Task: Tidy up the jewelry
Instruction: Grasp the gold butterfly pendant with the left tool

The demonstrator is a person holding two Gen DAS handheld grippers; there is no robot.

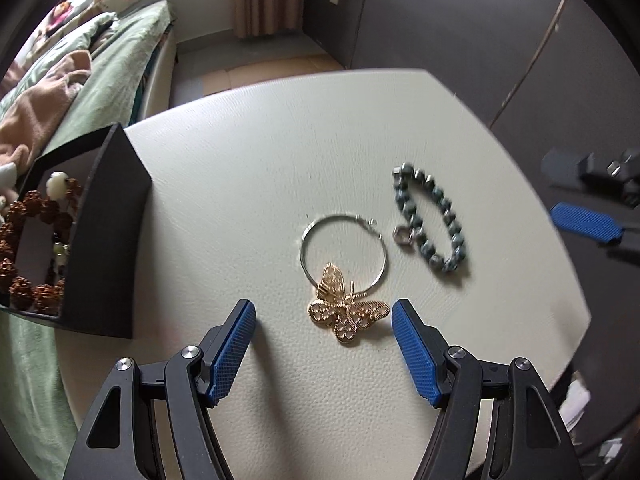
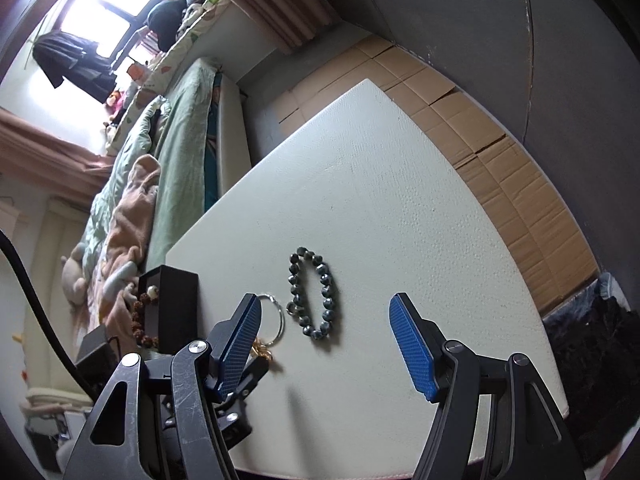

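Note:
A silver hoop (image 1: 343,246) with a gold butterfly pendant (image 1: 347,312) lies on the white table (image 1: 280,152). My left gripper (image 1: 324,308) is open, its blue pads on either side of the butterfly, just above the table. A dark green bead bracelet (image 1: 430,216) lies right of the hoop; it also shows in the right wrist view (image 2: 312,298). My right gripper (image 2: 324,306) is open and empty, hovering near the bracelet. A black jewelry box (image 1: 100,232) at the left holds brown bead strands (image 1: 24,240).
A bed with green bedding (image 1: 100,64) runs along the table's left side. Cardboard sheets (image 2: 480,132) cover the floor beyond the table. The black box also shows in the right wrist view (image 2: 176,304). The table's right edge (image 1: 576,280) is near the bracelet.

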